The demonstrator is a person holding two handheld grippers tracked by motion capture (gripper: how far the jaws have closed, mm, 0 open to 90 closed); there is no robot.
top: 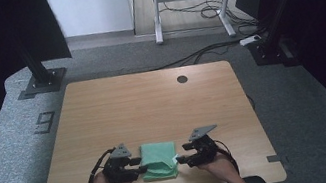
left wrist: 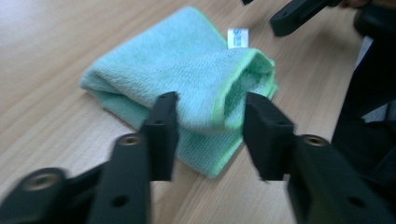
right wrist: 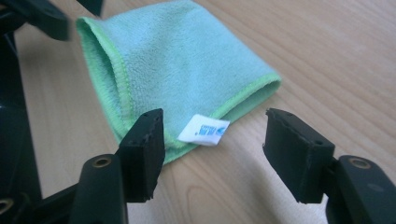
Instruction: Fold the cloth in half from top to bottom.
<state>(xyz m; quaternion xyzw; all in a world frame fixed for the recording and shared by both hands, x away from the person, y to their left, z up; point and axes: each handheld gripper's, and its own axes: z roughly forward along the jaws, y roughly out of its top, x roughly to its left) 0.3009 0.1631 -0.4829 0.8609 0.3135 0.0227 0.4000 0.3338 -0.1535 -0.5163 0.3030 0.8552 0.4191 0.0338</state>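
A folded green cloth (top: 159, 159) lies flat near the front edge of the wooden table (top: 152, 98), between my two grippers. My left gripper (top: 140, 168) is at the cloth's left side; in the left gripper view its jaws (left wrist: 210, 105) stand apart around the cloth's folded edge (left wrist: 187, 70) without pressing it. My right gripper (top: 181, 159) is at the cloth's right side. In the right gripper view it (right wrist: 215, 121) is open, with the cloth's corner (right wrist: 182, 60) and its white label (right wrist: 204, 129) lying between the jaws, untouched.
A round cable hole (top: 182, 79) sits at the table's far edge. A black post on a base plate (top: 42, 82) stands on the carpet at the far left, and a desk frame (top: 190, 0) with cables stands behind.
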